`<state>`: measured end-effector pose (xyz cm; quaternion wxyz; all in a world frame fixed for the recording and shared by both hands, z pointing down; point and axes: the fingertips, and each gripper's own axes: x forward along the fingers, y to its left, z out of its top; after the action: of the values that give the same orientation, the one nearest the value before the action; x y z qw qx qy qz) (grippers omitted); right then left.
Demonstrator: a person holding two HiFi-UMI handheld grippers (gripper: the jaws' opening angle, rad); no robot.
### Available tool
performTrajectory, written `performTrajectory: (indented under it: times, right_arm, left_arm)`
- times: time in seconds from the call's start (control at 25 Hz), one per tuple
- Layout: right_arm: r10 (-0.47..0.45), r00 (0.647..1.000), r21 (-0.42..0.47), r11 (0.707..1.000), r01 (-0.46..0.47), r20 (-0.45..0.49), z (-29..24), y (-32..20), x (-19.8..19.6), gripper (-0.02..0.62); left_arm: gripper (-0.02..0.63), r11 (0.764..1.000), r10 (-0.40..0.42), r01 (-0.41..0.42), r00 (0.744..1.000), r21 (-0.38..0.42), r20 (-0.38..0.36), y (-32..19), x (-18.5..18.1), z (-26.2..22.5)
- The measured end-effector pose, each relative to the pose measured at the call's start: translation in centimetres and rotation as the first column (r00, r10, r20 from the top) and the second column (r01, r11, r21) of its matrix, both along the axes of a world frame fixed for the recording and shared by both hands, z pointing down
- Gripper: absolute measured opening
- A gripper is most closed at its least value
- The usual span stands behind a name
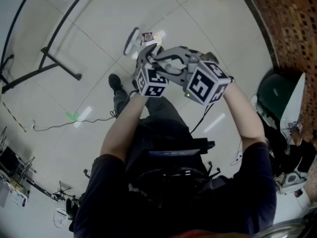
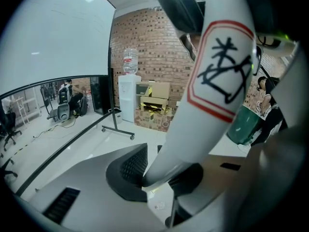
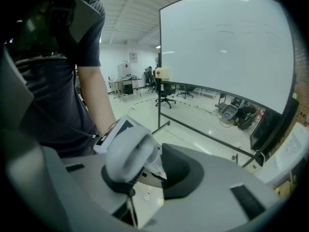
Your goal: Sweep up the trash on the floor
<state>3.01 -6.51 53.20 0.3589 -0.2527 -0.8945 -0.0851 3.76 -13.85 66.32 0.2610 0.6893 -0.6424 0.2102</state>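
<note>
Steep downward look past a dark shirt and two bare forearms to a pale tiled floor (image 1: 198, 24). Both grippers held side by side in front of the chest, tips aimed at the floor ahead.

Left gripper (image 2: 159, 175) clenched on a white handle (image 2: 212, 81) printed with a black mark in a red border, pads pressed to its narrow lower part, top lost past the frame edge. Right gripper (image 3: 145, 170) closed around a pale rounded grip (image 3: 130, 153); impossible to tell whether this belongs to the same handle. Below those jaws, only a thin dark rod (image 3: 130, 210), lower end out of sight.

Trash (image 1: 147, 36) on the floor just beyond the gripper tips: a few small scraps, print too small to read. Right beside them, a white flat-headed tool (image 1: 132, 42), partly hidden behind the grippers, broom or dustpan unclear. One blurred scrap also visible on the floor through each pair of jaws.

Elsewhere on the floor: a black stand (image 1: 47, 58) at left, a thin cable (image 1: 74, 124), a dark shoe (image 1: 117, 83), and a green bin (image 1: 275, 90) at right, half cut off. In the gripper views, a whiteboard (image 3: 227, 47), a water dispenser (image 2: 129, 93) and cardboard boxes (image 2: 154, 105) against a brick wall (image 2: 154, 42).
</note>
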Motion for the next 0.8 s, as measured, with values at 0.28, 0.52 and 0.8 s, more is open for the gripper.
performTrajectory:
  times: [0.28,0.52,0.8]
  right_arm:
    - [0.013,1.000,0.007,1.000,-0.013,-0.007,-0.2,0.4,1.2,0.123]
    - [0.030,1.000,0.011,0.999,-0.030,-0.003,-0.4,1.0,1.1,0.123]
    - [0.034,0.999,0.020,0.999,-0.034,-0.013,-0.9,1.1,1.6,0.123]
  left_arm:
    - [0.060,0.999,0.038,-0.038,0.999,0.006,-0.003,0.3,1.6,-0.2]
    - [0.060,0.998,0.058,-0.058,0.998,0.004,0.002,0.9,1.7,-0.3]
    - [0.058,0.996,0.091,-0.091,0.996,0.012,-0.004,0.9,2.7,-0.8]
